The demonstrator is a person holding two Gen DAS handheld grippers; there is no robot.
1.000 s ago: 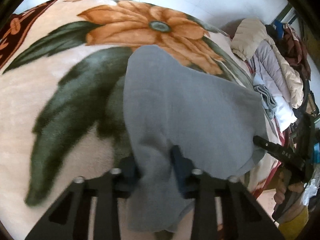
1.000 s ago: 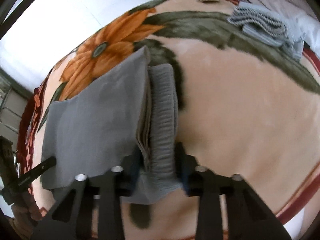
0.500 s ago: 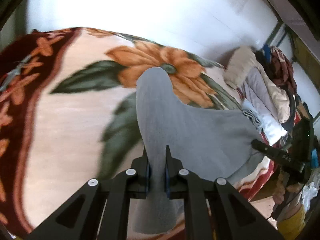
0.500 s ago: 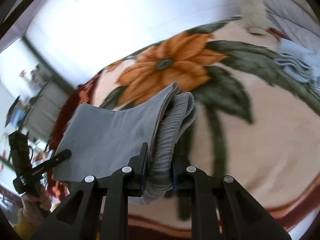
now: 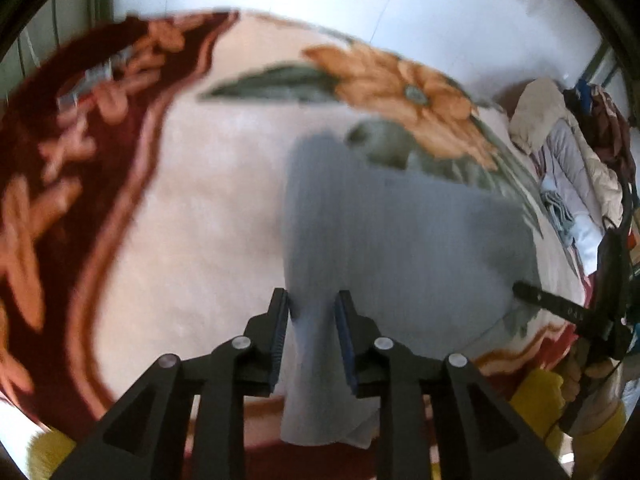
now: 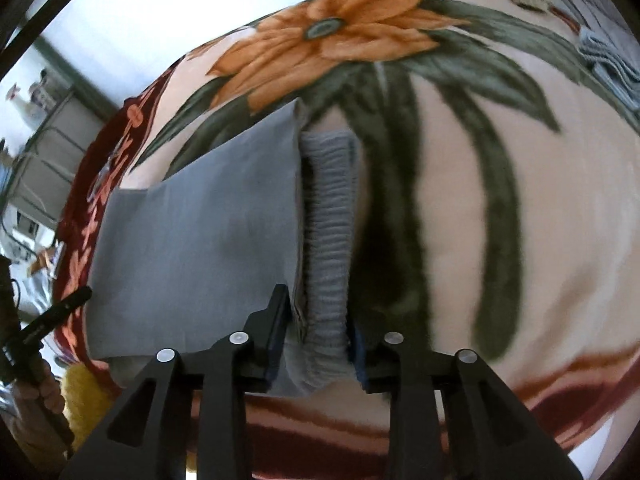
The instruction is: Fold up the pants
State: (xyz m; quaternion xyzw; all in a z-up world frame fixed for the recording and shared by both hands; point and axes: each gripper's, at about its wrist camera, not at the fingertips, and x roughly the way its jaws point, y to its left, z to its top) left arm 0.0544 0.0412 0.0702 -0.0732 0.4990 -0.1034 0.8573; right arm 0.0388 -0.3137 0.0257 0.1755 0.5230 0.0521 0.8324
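The grey pants (image 5: 400,240) lie folded on a floral blanket (image 5: 208,220). In the left wrist view my left gripper (image 5: 312,308) has its fingers parted, with the pants' near left corner between them; the cloth hangs loose over the bed edge. In the right wrist view the pants (image 6: 200,220) show their ribbed waistband (image 6: 328,232) along the right side. My right gripper (image 6: 318,316) straddles the waistband end with its fingers parted. The right gripper also shows at the far right of the left wrist view (image 5: 560,312).
A pile of jackets (image 5: 568,152) and folded grey-blue clothes (image 5: 560,208) lie at the bed's right side; the folded clothes also show in the right wrist view (image 6: 608,64). The blanket's dark red border (image 5: 60,200) marks the left edge. Shelving (image 6: 44,140) stands beyond the bed.
Both grippers were shut on the pants and held them lifted; now both have opened and the pants rest on the blanket. Both grippers have dropped lower toward the bed.
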